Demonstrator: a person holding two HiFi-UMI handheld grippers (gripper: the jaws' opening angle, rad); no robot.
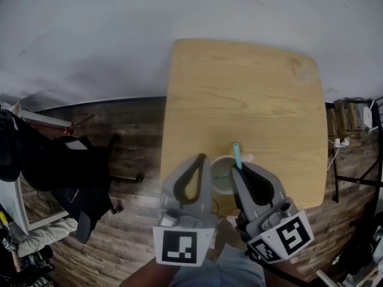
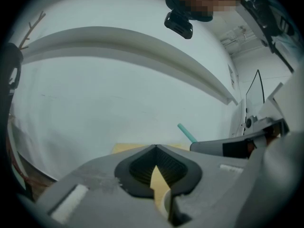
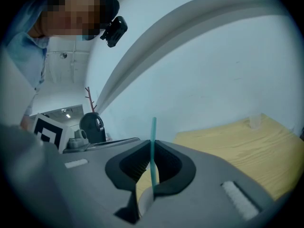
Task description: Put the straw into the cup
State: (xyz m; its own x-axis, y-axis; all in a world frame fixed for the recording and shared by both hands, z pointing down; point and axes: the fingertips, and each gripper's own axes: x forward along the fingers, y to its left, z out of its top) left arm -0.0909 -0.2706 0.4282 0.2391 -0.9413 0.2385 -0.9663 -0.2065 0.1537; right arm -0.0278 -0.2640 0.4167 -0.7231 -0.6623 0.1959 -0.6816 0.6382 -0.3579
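Observation:
A white cup (image 1: pixel 223 172) stands near the front edge of the light wooden table (image 1: pixel 239 94). My left gripper (image 1: pixel 201 159) is at the cup's left side, its jaws shut on the cup's rim (image 2: pixel 166 204). A teal straw (image 1: pixel 237 155) stands upright over the cup's right rim, pinched in my shut right gripper (image 1: pixel 239 171). In the right gripper view the straw (image 3: pixel 153 129) rises from between the jaws (image 3: pixel 153 150), with the cup's rim (image 3: pixel 144 202) just below. The left gripper view shows the straw's top (image 2: pixel 186 132) above the right gripper's finger (image 2: pixel 228 147).
A small clear object (image 3: pixel 255 121) lies on the table beyond the cup. A black chair (image 1: pixel 66 172) stands on the wooden floor to the left. Cables and a power strip (image 1: pixel 353 121) lie to the right of the table. A white wall runs behind.

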